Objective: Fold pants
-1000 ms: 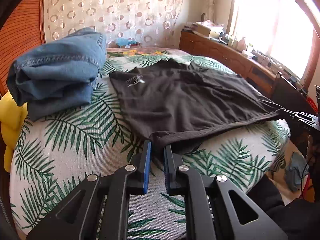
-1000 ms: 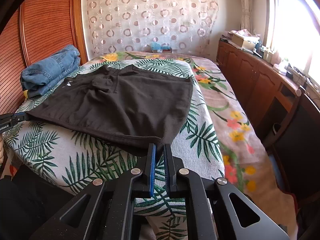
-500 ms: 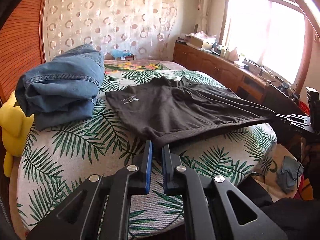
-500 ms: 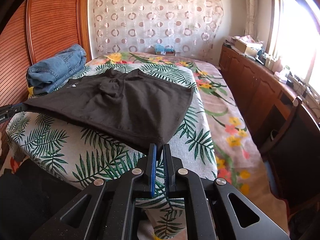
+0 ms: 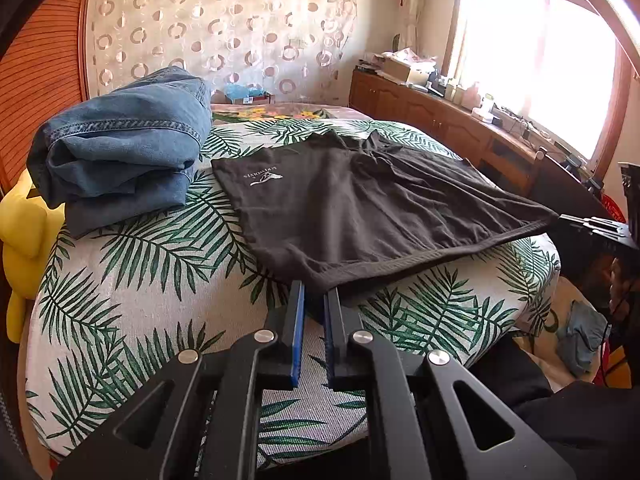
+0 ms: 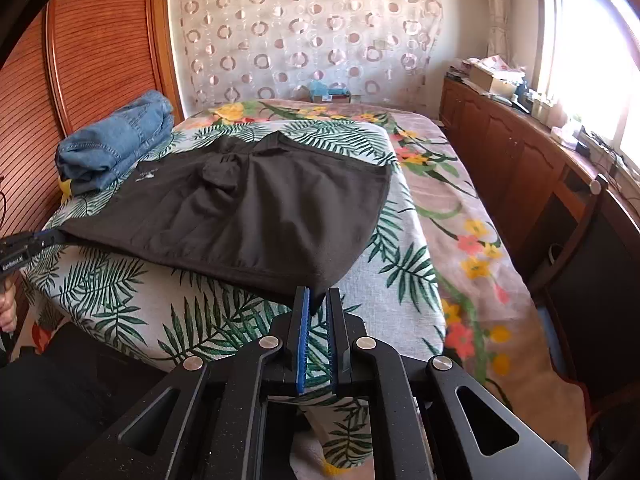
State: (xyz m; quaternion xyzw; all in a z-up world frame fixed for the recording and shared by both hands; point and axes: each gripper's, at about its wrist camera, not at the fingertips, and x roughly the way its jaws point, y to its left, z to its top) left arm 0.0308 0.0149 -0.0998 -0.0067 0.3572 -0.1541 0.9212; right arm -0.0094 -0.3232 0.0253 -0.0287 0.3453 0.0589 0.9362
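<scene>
Black pants [image 5: 360, 204] with a small white logo lie spread on the palm-leaf bed cover [image 5: 132, 292]; they also show in the right wrist view [image 6: 256, 216]. My left gripper [image 5: 315, 292] is shut on the near left corner of their hem. My right gripper [image 6: 318, 298] is shut on the near right corner. Both corners are lifted off the bed, and the hem is stretched taut between them. The far part of the pants rests on the bed, bunched near its middle. Each gripper shows at the edge of the other's view.
Folded blue jeans [image 5: 120, 160] lie on the bed left of the pants, beside a yellow soft toy [image 5: 24, 248]. A wooden wall panel [image 6: 100, 60] stands on the left. A wooden sideboard [image 6: 520, 152] with clutter runs under the window on the right. A dark chair [image 6: 592, 248] stands beside the bed.
Both grippers have risen and pulled back toward me with the hem, lifting the near edge of the pants off the bed and stretching it taut.
</scene>
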